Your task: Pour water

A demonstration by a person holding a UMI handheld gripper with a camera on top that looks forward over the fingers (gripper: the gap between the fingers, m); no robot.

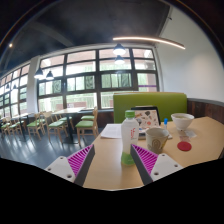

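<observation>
The room is a café-like hall with a wall of large windows [90,80], a long ceiling light [150,42] and rows of chairs [55,124] at tables off to one side; nearer stands a green booth seat [150,102] behind the wooden table [205,145] where the work is set. The pouring has, as far as I can judge, not begun: the bottle [128,140] stands upright on the table, its cap apparently on, and nothing shows it being lifted or tipped. What seems to be left is to close on it, get the cap off if it is indeed on, raise it, and tilt it over a cup. The gripper [112,163] is spread wide, its two pink-padded fingers [80,160] lying to either side of the bottle with a clear gap at each side, so the bottle rests on its own base between and just ahead of them. Counting: one bottle; one paper cup [158,139] just beside it; one white bowl-like cup [183,122] farther back; one small red round thing [184,146], perhaps a lid, on the tabletop near the cup; and some papers or boxes [147,118] behind the bottle, too small to count surely.
</observation>
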